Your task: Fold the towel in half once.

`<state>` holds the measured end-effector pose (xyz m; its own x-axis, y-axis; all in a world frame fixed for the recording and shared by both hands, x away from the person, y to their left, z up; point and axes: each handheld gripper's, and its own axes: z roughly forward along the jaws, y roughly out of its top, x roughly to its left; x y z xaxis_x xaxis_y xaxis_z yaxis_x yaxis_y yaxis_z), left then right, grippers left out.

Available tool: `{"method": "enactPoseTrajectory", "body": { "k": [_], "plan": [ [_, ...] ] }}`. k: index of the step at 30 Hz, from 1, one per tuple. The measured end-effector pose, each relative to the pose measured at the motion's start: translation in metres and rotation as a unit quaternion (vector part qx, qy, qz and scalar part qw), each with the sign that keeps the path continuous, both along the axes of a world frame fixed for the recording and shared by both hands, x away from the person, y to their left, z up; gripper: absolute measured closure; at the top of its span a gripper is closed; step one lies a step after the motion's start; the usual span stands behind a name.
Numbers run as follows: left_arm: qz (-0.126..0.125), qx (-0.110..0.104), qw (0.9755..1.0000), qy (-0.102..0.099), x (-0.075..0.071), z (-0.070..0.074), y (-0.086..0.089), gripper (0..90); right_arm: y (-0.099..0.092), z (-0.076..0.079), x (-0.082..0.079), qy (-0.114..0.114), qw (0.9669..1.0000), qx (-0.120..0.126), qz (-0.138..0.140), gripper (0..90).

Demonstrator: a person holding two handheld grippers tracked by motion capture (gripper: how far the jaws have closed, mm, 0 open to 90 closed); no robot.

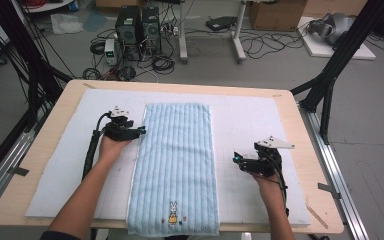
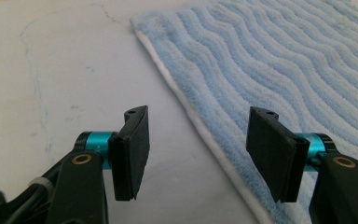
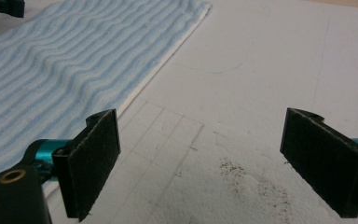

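White mat on bench, towel (image 1: 174,165) flat. Both tools gaping, empty: left tool (image 1: 141,131) straddles towel edge; go low, pinch hem only.

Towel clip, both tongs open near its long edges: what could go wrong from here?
1. The left tongs straddle the towel hem with one jaw over the white mat; closing could pinch the mat along with the towel.
2. The right tongs sit over bare mat, apart from the towel edge, so closing now would likely grab nothing.
3. The towel's near end with the rabbit print overhangs the table edge; an uneven pull might drag it off.
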<state>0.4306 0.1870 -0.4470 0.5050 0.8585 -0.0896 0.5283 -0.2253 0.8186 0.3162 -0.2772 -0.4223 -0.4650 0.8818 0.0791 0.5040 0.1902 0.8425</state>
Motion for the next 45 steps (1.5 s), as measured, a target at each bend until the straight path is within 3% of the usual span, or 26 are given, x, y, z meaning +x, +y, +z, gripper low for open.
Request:
{"method": "enactPoseTrajectory", "body": {
  "k": [5, 8, 13, 15, 18, 21, 29, 33, 38, 39, 43, 45],
  "plan": [
    [-0.013, 0.047, 0.9988, 0.011, 0.004, -0.004, -0.015, 44.6, 0.000, -0.001, 0.000, 0.001, 1.0000, -0.001, -0.001, 11.0],
    [-0.019, 0.045, 0.9988, 0.009, 0.003, -0.003, -0.016, 49.5, 0.000, -0.001, 0.000, 0.001, 1.0000, 0.000, -0.001, 11.0],
    [-0.045, 0.016, 0.9988, 0.012, 0.004, -0.004, -0.012, 78.7, 0.002, -0.001, 0.000, 0.002, 1.0000, -0.004, 0.003, 11.1],
    [-0.045, 0.006, 0.9988, 0.018, 0.005, -0.005, -0.010, 84.5, 0.004, -0.001, 0.001, 0.000, 1.0000, -0.006, 0.006, 11.0],
    [-0.043, -0.010, 0.9988, 0.023, 0.006, -0.005, -0.008, 85.4, 0.014, 0.001, 0.011, 0.004, 0.9996, 0.022, 0.015, 11.0],
    [-0.042, -0.015, 0.9987, 0.024, 0.007, -0.006, -0.007, 85.3, 0.029, 0.002, 0.022, 0.008, 0.9996, 0.012, 0.024, 11.0],
    [-0.041, -0.027, 0.9983, 0.032, 0.008, -0.006, -0.004, 85.1, 0.062, -0.003, 0.076, 0.060, 0.9977, -0.022, 0.025, 11.4],
    [-0.042, -0.021, 0.9985, 0.030, 0.007, -0.006, -0.006, 85.0, 0.071, -0.010, 0.094, 0.082, 0.9962, -0.019, 0.021, 20.9],
    [-0.042, -0.016, 0.9986, 0.028, 0.007, -0.006, -0.006, 85.1, 0.077, -0.017, 0.105, 0.081, 0.9966, -0.006, 0.010, 39.0],
    [-0.042, -0.016, 0.9986, 0.028, 0.007, -0.006, -0.006, 85.1, 0.079, -0.019, 0.108, 0.095, 0.9955, -0.004, 0.006, 41.1],
    [-0.042, -0.018, 0.9985, 0.028, 0.007, -0.006, -0.006, 85.2, 0.091, -0.018, 0.116, 0.096, 0.9948, -0.033, 0.007, 48.3],
    [-0.043, -0.016, 0.9986, 0.028, 0.007, -0.006, -0.006, 85.3, 0.096, -0.019, 0.119, 0.107, 0.9932, -0.046, 0.007, 49.5]
  ]
}}
